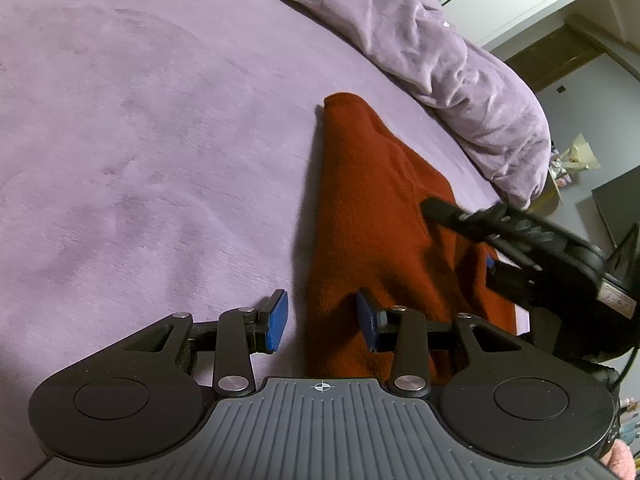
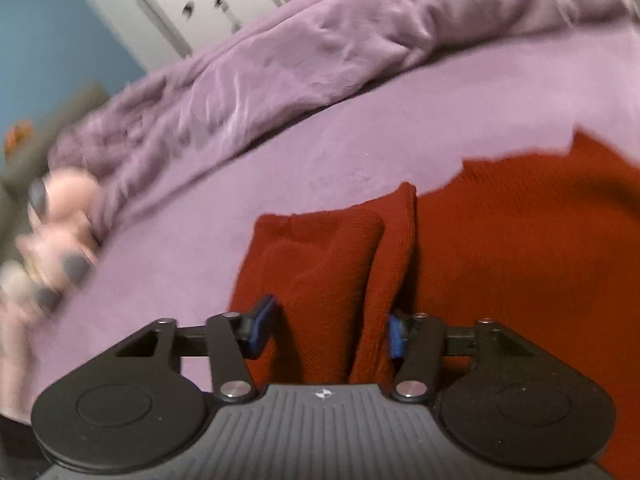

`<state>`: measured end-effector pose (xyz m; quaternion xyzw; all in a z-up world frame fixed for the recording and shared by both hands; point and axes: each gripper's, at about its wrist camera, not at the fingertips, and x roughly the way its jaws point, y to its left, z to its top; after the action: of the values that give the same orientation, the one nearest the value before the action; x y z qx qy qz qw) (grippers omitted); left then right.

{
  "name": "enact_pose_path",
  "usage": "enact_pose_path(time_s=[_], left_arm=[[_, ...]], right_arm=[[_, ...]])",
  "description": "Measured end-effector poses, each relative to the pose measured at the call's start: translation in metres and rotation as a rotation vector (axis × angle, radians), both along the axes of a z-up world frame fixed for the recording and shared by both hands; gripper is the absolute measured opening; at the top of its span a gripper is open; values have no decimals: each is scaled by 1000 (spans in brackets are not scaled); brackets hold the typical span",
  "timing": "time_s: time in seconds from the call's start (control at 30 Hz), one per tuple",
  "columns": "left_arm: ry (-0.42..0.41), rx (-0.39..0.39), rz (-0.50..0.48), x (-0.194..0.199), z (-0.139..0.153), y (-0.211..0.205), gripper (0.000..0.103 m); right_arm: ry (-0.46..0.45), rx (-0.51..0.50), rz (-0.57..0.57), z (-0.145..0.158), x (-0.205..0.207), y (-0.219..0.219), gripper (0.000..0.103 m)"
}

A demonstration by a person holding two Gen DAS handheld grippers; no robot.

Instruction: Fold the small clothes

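Note:
A rust-red knit garment (image 1: 372, 208) lies partly folded on the purple bed sheet (image 1: 140, 140). My left gripper (image 1: 324, 320) is open over its near left edge; one blue pad is on the sheet, the other on the cloth. My right gripper (image 1: 472, 236) shows in the left wrist view, over the garment's right side. In the right wrist view the right gripper (image 2: 326, 326) is open, its blue pads on either side of a raised fold of the red garment (image 2: 340, 272), with a gap to the left pad.
A crumpled purple duvet (image 1: 460, 64) runs along the far side of the bed and also shows in the right wrist view (image 2: 260, 68). A blurred hand with dark nails (image 2: 56, 236) is at the left. Room furniture (image 1: 612, 200) lies beyond the bed's right edge.

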<state>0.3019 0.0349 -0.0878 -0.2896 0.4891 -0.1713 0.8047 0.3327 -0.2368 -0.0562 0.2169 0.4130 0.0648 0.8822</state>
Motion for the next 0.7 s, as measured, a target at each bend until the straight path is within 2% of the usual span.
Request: enact_pose_path(time_s=[0.03, 0.07, 0.17, 0.27, 0.37, 0.47, 0.53, 0.6, 0.7], left_arm=[[6, -12, 15, -1, 0, 3, 45], [18, -30, 38, -2, -1, 7, 46], [38, -46, 82, -6, -1, 15, 47], [17, -31, 67, -14, 6, 13, 48], [-30, -16, -22, -27, 17, 2, 50], [-52, -26, -126, -36, 20, -14, 54], [-49, -14, -164, -39, 19, -27, 54], [-36, 1, -176, -39, 14, -40, 54], [-16, 10, -191, -37, 7, -55, 54]], right_arm=[[2, -52, 12, 2, 1, 7, 32], [4, -108, 23, 3, 1, 13, 14], [-15, -197, 41, 8, -1, 19, 11], [-88, -298, 70, 20, -12, 27, 10], [-188, -366, 64, 44, -27, 24, 10], [-256, -425, 19, 63, -48, 2, 10], [-254, -481, -19, 62, -59, -18, 10], [-207, -520, -60, 50, -63, -42, 10], [-118, -463, -90, 23, -64, -78, 10]])
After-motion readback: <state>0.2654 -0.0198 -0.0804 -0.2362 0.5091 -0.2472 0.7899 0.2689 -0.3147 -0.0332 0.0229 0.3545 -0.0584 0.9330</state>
